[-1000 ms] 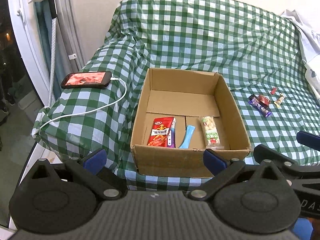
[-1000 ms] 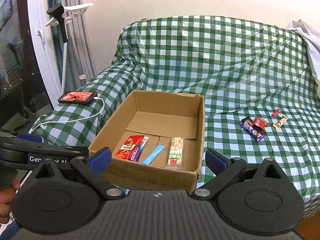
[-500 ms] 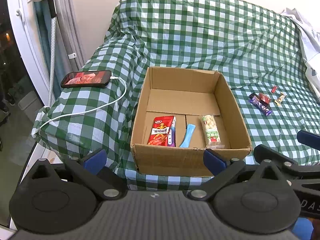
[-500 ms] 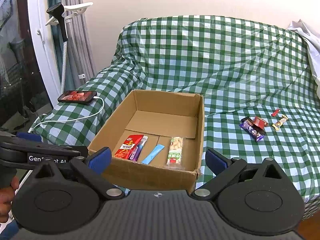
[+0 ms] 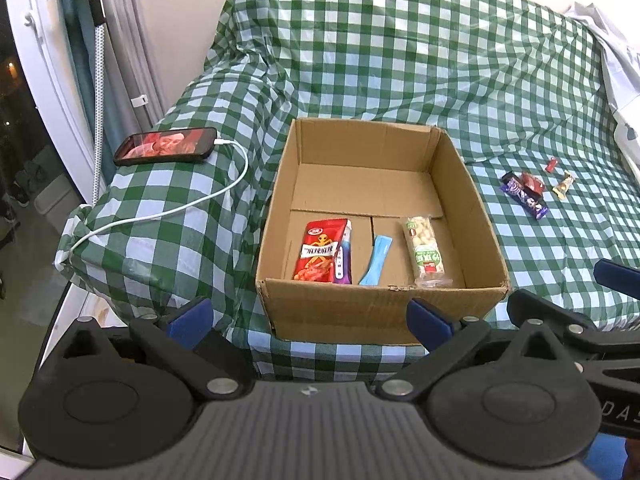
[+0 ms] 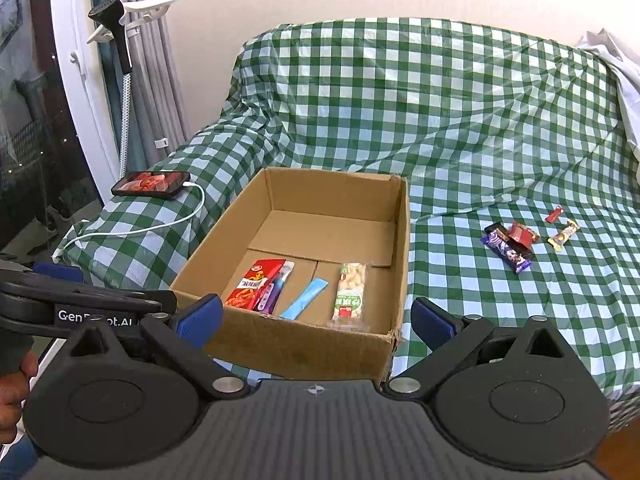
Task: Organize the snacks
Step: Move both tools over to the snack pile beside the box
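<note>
An open cardboard box (image 5: 380, 312) (image 6: 304, 344) stands on the green checked cover. Inside lie a red snack packet (image 5: 322, 256) (image 6: 254, 289), a blue stick (image 5: 376, 260) (image 6: 304, 298) and a green nut bar (image 5: 425, 250) (image 6: 350, 294). To the right on the cover lie a purple bar (image 5: 524, 198) (image 6: 506, 250), a red wrapped sweet (image 5: 532, 183) (image 6: 520, 234), a small red sweet (image 5: 551, 165) (image 6: 555, 214) and a gold sweet (image 5: 562, 187) (image 6: 563, 235). My left gripper (image 5: 308, 318) and right gripper (image 6: 316, 318) are open and empty, in front of the box.
A phone (image 5: 166, 146) (image 6: 151, 184) on a white charging cable (image 5: 168, 212) lies on the left of the cover. A curtain and a clothes steamer (image 6: 114, 32) stand at the far left. White cloth (image 5: 616, 64) lies at the far right.
Both grippers have drawn slightly back and up from the box. Nothing on the cover or in the box has moved.
</note>
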`<state>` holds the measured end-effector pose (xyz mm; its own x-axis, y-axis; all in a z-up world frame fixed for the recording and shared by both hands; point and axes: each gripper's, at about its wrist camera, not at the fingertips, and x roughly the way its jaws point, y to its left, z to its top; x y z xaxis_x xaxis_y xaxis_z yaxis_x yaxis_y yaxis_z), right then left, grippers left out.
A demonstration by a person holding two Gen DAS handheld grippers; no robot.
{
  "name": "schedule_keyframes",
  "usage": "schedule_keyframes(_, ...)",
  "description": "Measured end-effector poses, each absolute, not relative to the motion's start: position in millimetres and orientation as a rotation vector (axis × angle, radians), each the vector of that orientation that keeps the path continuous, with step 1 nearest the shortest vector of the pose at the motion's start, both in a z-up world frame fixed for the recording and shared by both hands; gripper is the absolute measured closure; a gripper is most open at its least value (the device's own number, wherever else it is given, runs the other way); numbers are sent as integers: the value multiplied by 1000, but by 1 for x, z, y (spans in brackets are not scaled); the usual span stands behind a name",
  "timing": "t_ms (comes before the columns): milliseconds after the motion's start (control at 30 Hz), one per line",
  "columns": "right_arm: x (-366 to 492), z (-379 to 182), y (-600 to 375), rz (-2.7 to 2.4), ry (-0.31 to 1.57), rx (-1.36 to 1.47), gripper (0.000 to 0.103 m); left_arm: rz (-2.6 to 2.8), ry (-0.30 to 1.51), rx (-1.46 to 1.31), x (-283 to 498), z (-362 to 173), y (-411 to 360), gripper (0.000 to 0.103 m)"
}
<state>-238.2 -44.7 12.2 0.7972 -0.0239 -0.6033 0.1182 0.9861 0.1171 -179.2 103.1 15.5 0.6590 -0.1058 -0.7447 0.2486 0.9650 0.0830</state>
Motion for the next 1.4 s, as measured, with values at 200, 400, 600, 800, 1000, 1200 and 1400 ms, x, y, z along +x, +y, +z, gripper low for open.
schedule_keyframes(200, -232, 5, -55, -67, 670, 174, 3, -200, 860, 212, -169, 8, 92, 0)
schedule_keyframes(400, -221, -5, -75, -73, 692, 211, 3, -200, 890, 235, -151, 4, 73, 0)
schedule_keyframes(600, -213, -11, -110, -126, 697, 273, 3, -234, 912, 255, -128, 8, 35, 0)
schedule_keyframes(800, -213, -15, -167, -239, 673, 320, 3, -305, 913, 286, -106, 15, -24, 0)
schedule_keyframes(1000, -213, -29, -242, -399, 652, 365, 3, -383, 915, 353, -73, 6, -111, 0)
schedule_keyframes(1200, -199, -57, -330, -547, 617, 388, 2, -475, 1040, 288, -16, -29, -211, 0)
schedule_keyframes(1400, -153, -104, -433, -650, 607, 499, 2, -502, 1122, 303, 40, -96, -307, 0)
